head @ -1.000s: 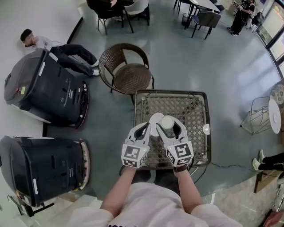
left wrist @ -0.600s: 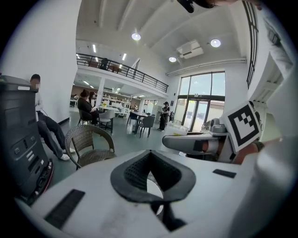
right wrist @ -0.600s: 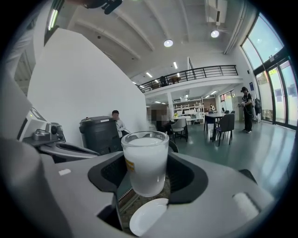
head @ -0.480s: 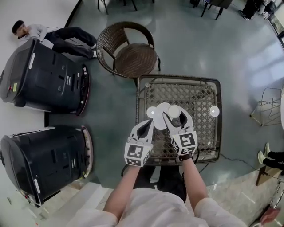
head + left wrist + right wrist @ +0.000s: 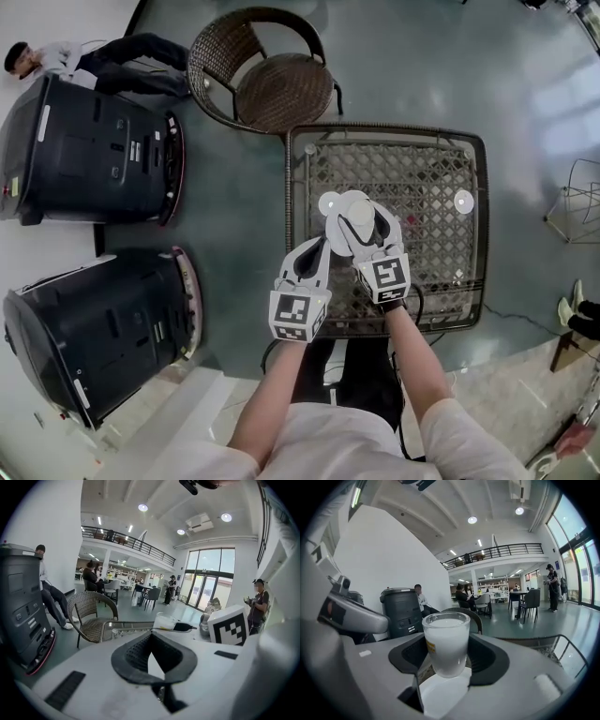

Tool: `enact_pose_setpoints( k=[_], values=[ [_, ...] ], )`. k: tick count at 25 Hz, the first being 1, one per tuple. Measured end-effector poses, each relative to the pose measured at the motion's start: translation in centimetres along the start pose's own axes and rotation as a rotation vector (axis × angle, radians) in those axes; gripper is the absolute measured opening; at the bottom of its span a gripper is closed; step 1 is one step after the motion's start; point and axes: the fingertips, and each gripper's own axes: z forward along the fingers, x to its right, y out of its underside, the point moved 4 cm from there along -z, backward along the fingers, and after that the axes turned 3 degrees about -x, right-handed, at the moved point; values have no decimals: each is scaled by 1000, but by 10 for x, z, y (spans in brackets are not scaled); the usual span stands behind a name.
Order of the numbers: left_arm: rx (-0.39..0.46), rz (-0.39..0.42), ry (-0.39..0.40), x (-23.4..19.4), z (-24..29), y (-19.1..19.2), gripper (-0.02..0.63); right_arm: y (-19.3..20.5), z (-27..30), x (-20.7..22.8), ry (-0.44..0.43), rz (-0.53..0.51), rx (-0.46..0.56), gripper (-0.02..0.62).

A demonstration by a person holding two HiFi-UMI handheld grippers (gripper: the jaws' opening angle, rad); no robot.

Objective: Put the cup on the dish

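Note:
A frosted glass cup with milky-white contents stands upright between the black pads of my right gripper, which is shut on it. Right under the cup lies a round white dish; I cannot tell whether the cup's base touches it. In the head view the cup and right gripper are over the dish on the left half of the wicker table. My left gripper sits just left of them, shut and empty.
A small white disc lies beside the dish and another is near the table's right edge. A wicker chair stands beyond the table. Two dark machines sit on the floor to the left, with a person seated behind them.
The head view has tilted down toward the table. My right gripper has carried the cup a little left, from beside the dish to over it. The left gripper has kept alongside.

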Motion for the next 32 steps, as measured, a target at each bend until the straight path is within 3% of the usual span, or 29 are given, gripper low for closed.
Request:
enact_pose_setpoints(
  k=[12, 32],
  values=[
    [-39, -12, -9, -6, -2, 31, 3, 70, 23, -3, 37, -24, -110, 256],
    [-63, -36, -16, -14, -5, 44, 3, 94, 38, -10, 61, -91, -235, 256]
  ],
)
